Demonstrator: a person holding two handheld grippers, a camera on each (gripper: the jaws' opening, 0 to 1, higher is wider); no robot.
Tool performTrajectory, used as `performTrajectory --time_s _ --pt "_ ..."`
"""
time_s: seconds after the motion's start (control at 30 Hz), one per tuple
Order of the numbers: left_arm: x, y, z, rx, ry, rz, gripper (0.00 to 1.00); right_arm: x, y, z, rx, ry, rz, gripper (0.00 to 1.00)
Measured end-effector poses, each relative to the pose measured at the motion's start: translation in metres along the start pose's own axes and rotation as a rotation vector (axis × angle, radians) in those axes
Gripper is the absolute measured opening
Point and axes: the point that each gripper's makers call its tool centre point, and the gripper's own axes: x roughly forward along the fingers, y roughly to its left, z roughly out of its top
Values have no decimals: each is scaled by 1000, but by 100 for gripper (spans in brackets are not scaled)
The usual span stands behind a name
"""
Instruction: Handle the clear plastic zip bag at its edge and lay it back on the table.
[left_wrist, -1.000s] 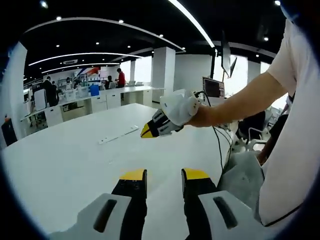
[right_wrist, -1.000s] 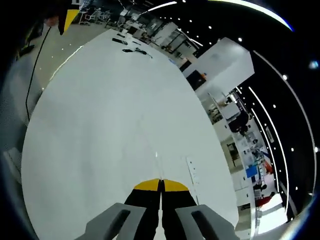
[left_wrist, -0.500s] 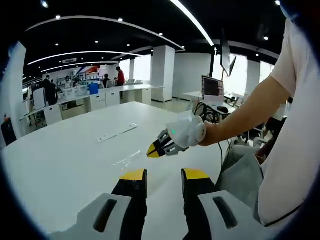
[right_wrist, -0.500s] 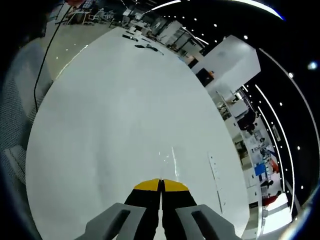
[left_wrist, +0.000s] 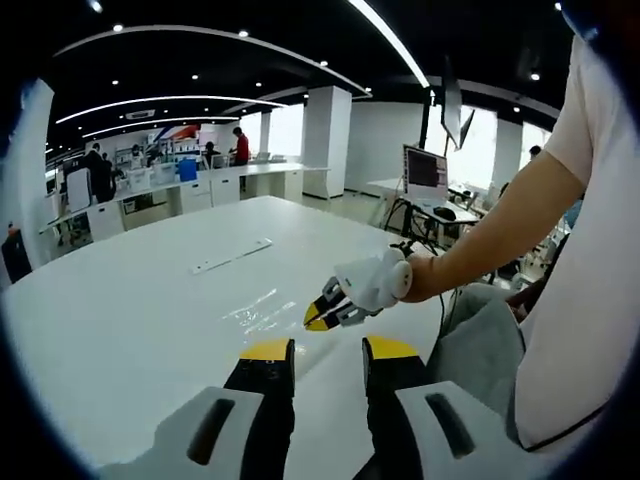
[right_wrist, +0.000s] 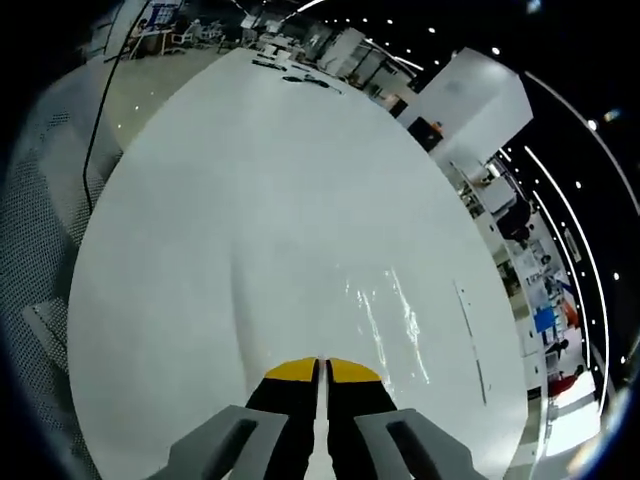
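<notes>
While the right gripper (left_wrist: 322, 314) hangs low over the white table (left_wrist: 130, 300), its two yellow tips press tight together. It looks like they pinch the near edge of the clear plastic zip bag (left_wrist: 258, 306), but the bag is see-through, so it is hard to be sure. In the right gripper view the bag (right_wrist: 385, 315) shows as shiny streaks on the table, just ahead of this gripper (right_wrist: 319, 371) and a bit to one side. Most of the bag seems to lie flat already. Holding it by the edge lets the rest spread out smooth as it goes down.

In the left gripper view the left gripper (left_wrist: 329, 352) waits close behind the right one, with a gap between its jaws and nothing in them. It is probably kept back so it does not bump the bag.

A thin white strip (left_wrist: 232, 256) lies on the table well beyond the bag. A person's arm (left_wrist: 500, 225) reaches in to the right gripper.

The job looks nearly done. What is left is likely to let go of the edge, gently, so the light bag does not lift or slide.
</notes>
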Motion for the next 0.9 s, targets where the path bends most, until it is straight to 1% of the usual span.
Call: performTrajectory --time_s 0.07,0.1,0.2,0.3,0.37,0.57,0.6,0.73,0.77,0.8,0.9 --pt "0 -1 0 -2 2 -2 24 0 1 -3 1 5 0 1" --pt "1 -2 -1 -2 3 -3 24 0 3 -4 17 9 8 2" --pt "1 -3 -2 -2 6 -5 24 -1 5 -5 14 5 10 2" --pt "0 -4 -5 -4 11 -8 24 0 11 -5 14 3 30 3" --pt "0 -4 -5 -6 13 -9 24 0 13 -1 9 -12 41 2" --pt "0 -6 -4 -7 12 -9 24 4 20 0 7 3 74 4" --pt "0 -6 -4 -7 11 -8 24 4 21 1 -1 -4 79 3" --pt "-1 -6 -6 -9 14 -7 24 5 22 2 4 -2 88 2" --pt "-1 -6 -7 -9 15 -7 24 5 22 3 10 -6 88 0" --pt "-1 -6 -7 -9 15 -6 24 4 20 7 21 -28 83 0" --pt "-2 -7 -7 -11 14 -5 24 4 20 7 16 -23 85 0"
